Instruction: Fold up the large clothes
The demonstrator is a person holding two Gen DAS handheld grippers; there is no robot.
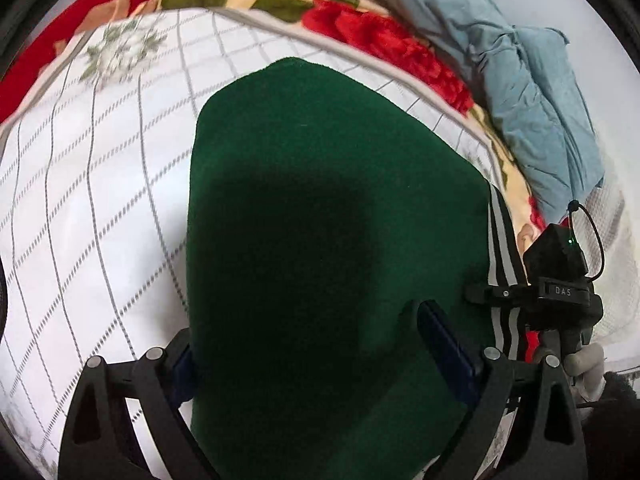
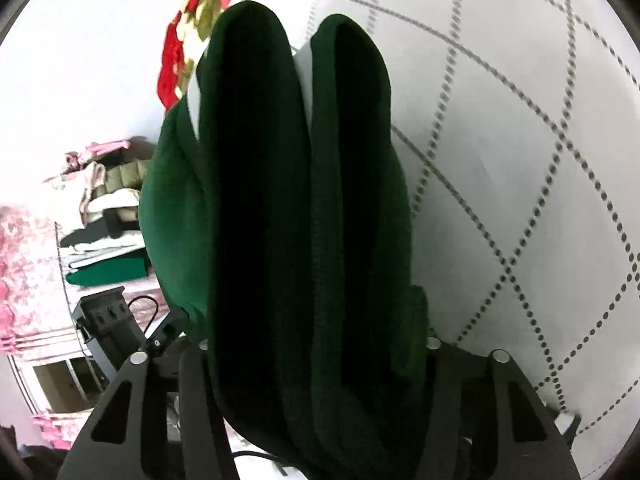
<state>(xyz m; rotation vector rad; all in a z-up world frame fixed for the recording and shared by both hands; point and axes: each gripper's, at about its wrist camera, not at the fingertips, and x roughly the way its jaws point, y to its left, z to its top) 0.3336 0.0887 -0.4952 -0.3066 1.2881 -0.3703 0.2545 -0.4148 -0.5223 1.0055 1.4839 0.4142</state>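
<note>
the dark green garment (image 1: pixel 332 240) is seen lying folded on the white quilted bed cover (image 1: pixel 100 200), near the cover's far edge, where a red floral blanket (image 1: pixel 380 40) is banded along it. a light blue pillow (image 1: pixel 520 80) is piled beyond that blanket, by the wall.

left gripper (image 1: pixel 320 352): jaws are spread wide, straddling the near end of the garment; one blue pad (image 1: pixel 448 344) is seen lying over the cloth and the other is at the garment's side edge. no pinch is seen, so it is read as open. a black-and-white striped piece (image 1: pixel 504 264) is visible at the garment's right edge, just beside the other gripper's black body.

right gripper (image 2: pixel 316 344): thick stacked folds of the same garment (image 2: pixel 280 200) fill the gap between the jaws. the pads themselves are hidden by the cloth, so whether they press cannot be told.

a stack of folded clothes (image 2: pixel 104 232) is visible in the background of the right wrist view, well apart from the bed cover (image 2: pixel 520 160).
</note>
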